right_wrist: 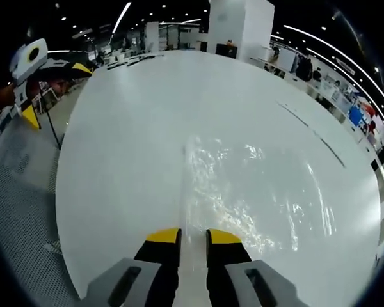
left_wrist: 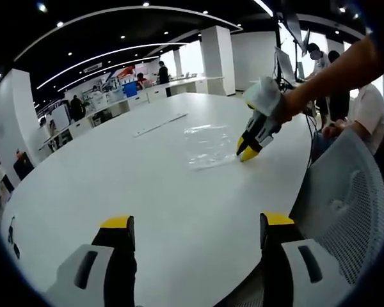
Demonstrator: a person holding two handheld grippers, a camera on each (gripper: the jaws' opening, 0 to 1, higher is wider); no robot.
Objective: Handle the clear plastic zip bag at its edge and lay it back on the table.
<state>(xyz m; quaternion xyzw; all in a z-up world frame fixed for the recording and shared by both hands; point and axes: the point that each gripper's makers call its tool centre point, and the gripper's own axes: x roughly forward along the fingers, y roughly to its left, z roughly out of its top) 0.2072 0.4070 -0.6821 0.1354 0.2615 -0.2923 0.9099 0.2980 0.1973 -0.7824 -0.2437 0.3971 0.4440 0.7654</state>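
Note:
The clear plastic zip bag (left_wrist: 208, 146) lies crinkled on the white round table (left_wrist: 134, 192), near its far right side. My right gripper (left_wrist: 246, 152), held in a person's hand, has its yellow tips at the bag's right edge. In the right gripper view the bag (right_wrist: 256, 192) spreads ahead, and its straight zip edge runs down between the jaws of my right gripper (right_wrist: 193, 236), which stand close together on it. My left gripper (left_wrist: 198, 222) hovers open over the table's near side, well short of the bag. It also appears at the upper left as the left gripper (right_wrist: 51, 89).
A grey mesh chair (left_wrist: 345, 204) stands at the table's right edge, seen too as the mesh chair (right_wrist: 19, 192). A long thin strip (left_wrist: 160, 125) lies on the table beyond the bag. Several people and desks are in the background.

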